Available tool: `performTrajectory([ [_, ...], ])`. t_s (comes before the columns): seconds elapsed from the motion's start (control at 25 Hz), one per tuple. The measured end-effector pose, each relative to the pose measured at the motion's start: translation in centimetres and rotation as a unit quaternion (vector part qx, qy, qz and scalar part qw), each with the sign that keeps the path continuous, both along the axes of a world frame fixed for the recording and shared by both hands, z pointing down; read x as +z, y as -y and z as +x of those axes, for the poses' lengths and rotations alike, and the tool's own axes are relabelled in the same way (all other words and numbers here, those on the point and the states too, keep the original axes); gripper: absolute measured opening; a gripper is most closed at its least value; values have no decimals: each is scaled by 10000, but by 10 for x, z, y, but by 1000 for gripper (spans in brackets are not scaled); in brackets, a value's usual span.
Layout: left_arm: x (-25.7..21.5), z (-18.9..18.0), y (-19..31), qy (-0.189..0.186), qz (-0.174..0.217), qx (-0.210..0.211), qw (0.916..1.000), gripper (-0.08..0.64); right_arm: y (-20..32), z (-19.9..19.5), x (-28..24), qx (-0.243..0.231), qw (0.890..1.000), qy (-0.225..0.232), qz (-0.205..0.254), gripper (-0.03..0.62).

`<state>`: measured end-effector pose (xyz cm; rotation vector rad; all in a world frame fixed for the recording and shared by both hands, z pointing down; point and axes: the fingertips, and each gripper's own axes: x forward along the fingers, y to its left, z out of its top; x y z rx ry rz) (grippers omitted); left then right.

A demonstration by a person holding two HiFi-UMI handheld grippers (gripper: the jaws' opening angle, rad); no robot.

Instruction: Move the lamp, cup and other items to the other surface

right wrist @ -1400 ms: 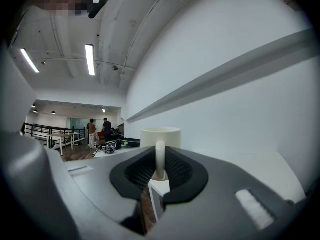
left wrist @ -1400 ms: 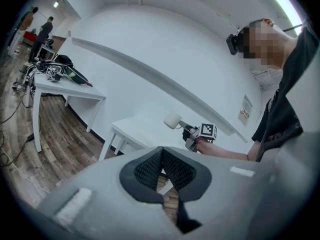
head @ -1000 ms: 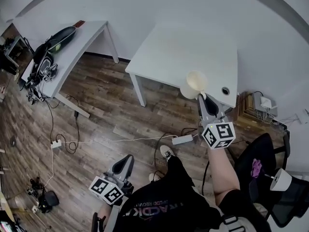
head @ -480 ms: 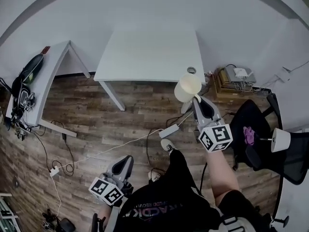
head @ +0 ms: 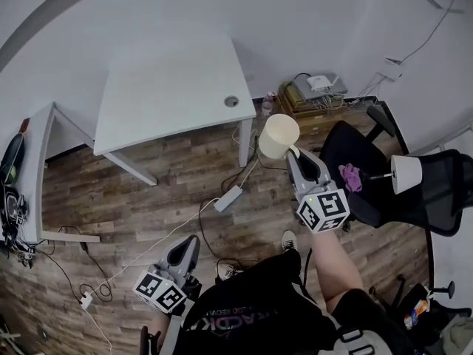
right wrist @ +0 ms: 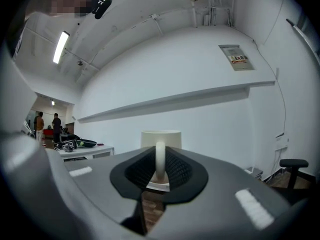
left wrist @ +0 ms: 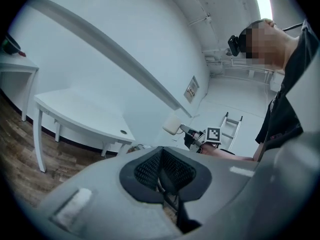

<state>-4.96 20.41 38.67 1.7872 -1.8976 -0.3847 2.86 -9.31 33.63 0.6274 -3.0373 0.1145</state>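
My right claw (right wrist: 160, 173) is clamped on the handle of the cup (right wrist: 160, 140), and that thin loop stands upright between the black ribbed pads (right wrist: 179, 168). The cup body sits just beyond the jaw tips, upright with its mouth up. From the head view the cup (head: 278, 136) hangs in the air over the wood floor (head: 148, 198), just beside the near corner of the white table (head: 170, 87) and not above its top. My left claw (left wrist: 162, 176) has its jaws together on nothing and is held low at my side.

The cup is a plain cream cylinder with a smooth, matte-looking wall (ceramic, I would guess, though I cannot be sure). I expect it to be stiff, fairly light and likely to crack if it drops onto that floor. Held by the handle alone, all its weight sits ahead of the pads, so I judge it could tip or twist in the grip on a quick swing. The handle is the only narrow part, and the body looks too wide for the jaws.

The lamp (head: 405, 174), with its small white shade, is over by the black chair (head: 443, 191), well apart from the cup.
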Motion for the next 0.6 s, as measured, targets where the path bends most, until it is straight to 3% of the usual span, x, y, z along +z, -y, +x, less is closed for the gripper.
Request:
performTrajectory([
  [0.6,19,131,190,-394,-277,1408,9889,3,162,188,23,1246,9913,-388,-177,43],
])
